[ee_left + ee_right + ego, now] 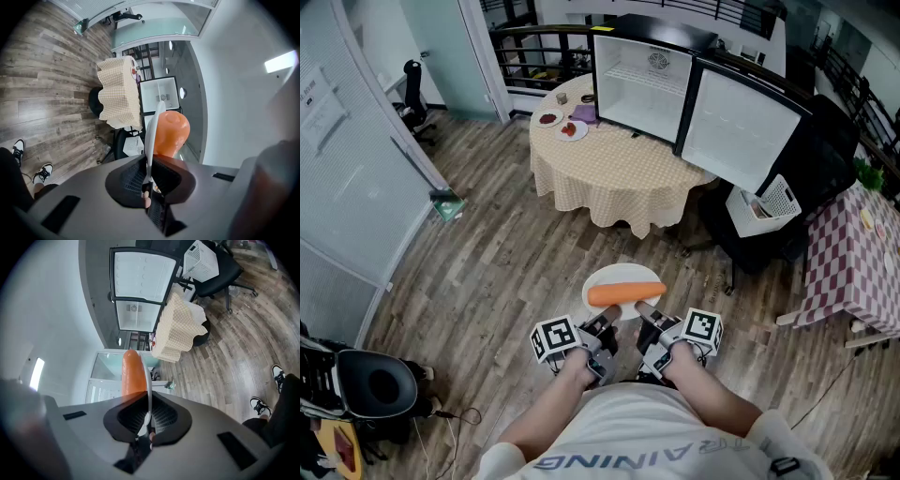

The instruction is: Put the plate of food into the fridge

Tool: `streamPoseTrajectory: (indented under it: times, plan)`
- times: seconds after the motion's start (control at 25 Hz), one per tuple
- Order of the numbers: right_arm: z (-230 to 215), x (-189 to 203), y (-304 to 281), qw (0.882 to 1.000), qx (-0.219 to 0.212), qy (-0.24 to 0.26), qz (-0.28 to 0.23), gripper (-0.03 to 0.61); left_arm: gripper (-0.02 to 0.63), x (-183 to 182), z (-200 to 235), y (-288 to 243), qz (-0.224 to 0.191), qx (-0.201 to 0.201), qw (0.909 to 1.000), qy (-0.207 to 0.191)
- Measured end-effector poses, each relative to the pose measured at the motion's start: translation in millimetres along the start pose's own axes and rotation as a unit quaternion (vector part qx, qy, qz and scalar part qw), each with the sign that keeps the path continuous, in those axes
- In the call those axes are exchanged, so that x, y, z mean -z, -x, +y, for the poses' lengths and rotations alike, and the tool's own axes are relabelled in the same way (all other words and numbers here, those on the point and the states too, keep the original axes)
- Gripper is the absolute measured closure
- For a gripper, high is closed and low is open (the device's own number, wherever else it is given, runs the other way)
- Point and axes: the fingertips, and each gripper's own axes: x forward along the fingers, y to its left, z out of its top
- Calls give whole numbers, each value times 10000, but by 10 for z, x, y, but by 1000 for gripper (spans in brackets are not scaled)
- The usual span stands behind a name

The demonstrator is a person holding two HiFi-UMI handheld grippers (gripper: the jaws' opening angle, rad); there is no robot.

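Observation:
A white plate [602,281] with an orange carrot [624,293] on it is carried above the wooden floor, close to the person's body. My left gripper [607,328] is shut on the plate's near left rim, my right gripper [643,314] is shut on its near right rim. In the left gripper view the plate [153,136] shows edge-on between the jaws with the carrot [170,133] behind it. In the right gripper view the plate [148,390] is also edge-on, the carrot [132,373] to its left. The small fridge [639,82] stands open on the far table [609,173], its door [741,128] swung right.
The round table with a checked cloth holds small plates of food [572,130] beside the fridge. A black office chair [769,234] with a white basket [769,202] stands right of it. A table with a red checked cloth [848,272] is at the far right. A glass partition [356,187] runs along the left.

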Motion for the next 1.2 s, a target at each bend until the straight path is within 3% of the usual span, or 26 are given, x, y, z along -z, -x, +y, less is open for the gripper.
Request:
streamPoseTrajectory:
  times: [0.84, 1.2]
  plan:
    - [-69, 64, 74, 9998, 64, -169, -73, 543, 583, 99, 64, 28, 92, -94, 9998, 123]
    - [-194, -196, 186, 9995, 95, -282, 45, 543, 583, 216, 88, -254, -9, -224, 9995, 237]
